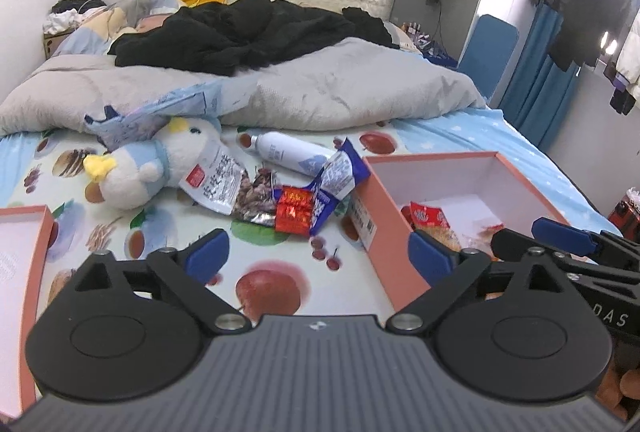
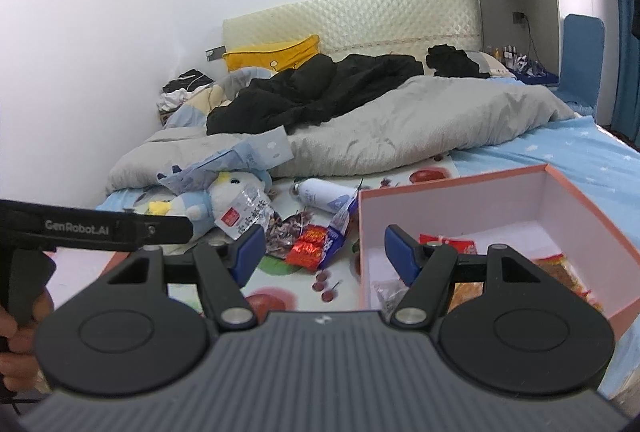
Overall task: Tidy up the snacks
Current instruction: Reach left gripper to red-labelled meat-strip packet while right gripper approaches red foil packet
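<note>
On the bed (image 1: 460, 136), the loose snacks lie in a small heap ahead of both grippers, toward the grey duvet (image 1: 340, 88): a red packet (image 1: 294, 210), a blue-and-white wrapper (image 1: 340, 176) touching it, and a clear bag with a red label (image 1: 218, 180) that leans on the plush toy (image 1: 160, 164). The left gripper (image 1: 320, 256) stands wide with nothing between its blue pads; the red packet is just beyond its gap. The right gripper (image 2: 324, 252) is partly spread, also empty, and its right pad hangs over the pink box (image 2: 592, 192). This open box sits near the right edge of the bed and holds some red and orange snack bags (image 2: 560, 272). A pink lid (image 1: 24, 232) lies at the left edge. A white bottle (image 1: 288, 152) lies behind the heap.
</note>
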The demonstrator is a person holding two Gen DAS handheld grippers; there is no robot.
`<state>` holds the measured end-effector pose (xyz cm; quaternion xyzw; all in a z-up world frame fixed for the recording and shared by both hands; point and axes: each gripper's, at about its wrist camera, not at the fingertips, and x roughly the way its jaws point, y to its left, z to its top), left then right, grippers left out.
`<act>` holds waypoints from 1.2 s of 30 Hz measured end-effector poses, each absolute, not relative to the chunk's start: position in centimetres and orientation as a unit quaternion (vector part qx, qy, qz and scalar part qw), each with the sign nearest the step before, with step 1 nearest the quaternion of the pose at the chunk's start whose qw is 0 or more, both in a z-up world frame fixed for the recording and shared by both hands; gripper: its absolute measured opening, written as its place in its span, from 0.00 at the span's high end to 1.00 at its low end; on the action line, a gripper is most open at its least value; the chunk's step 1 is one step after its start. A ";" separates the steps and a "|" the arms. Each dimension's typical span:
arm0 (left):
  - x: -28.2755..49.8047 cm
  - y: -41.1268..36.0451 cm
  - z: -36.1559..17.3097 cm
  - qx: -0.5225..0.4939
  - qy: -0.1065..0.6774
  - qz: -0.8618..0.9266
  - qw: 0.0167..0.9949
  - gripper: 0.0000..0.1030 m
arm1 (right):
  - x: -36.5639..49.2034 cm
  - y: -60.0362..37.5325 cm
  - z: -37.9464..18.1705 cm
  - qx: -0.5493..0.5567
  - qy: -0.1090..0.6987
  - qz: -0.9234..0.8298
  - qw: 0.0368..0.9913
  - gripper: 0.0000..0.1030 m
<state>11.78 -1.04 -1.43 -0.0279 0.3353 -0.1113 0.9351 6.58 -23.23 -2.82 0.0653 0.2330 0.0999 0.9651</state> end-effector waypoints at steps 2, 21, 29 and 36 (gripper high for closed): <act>11.3 -0.7 -1.9 -0.027 0.338 -0.111 0.934 0.03 | 6.2 -22.7 -3.4 0.068 0.238 0.100 0.964 0.34; 7.6 5.5 -9.5 -0.063 0.384 -0.062 0.919 0.00 | 4.4 -18.1 -7.9 0.078 0.285 0.116 0.948 0.34; 8.7 7.2 -14.0 -0.057 0.412 -0.066 0.907 0.00 | 6.0 -16.2 -9.6 0.057 0.302 0.131 0.942 0.34; 11.7 7.2 -17.3 -0.027 0.426 -0.093 0.899 0.00 | 10.0 -14.5 -11.0 0.019 0.316 0.135 0.939 0.34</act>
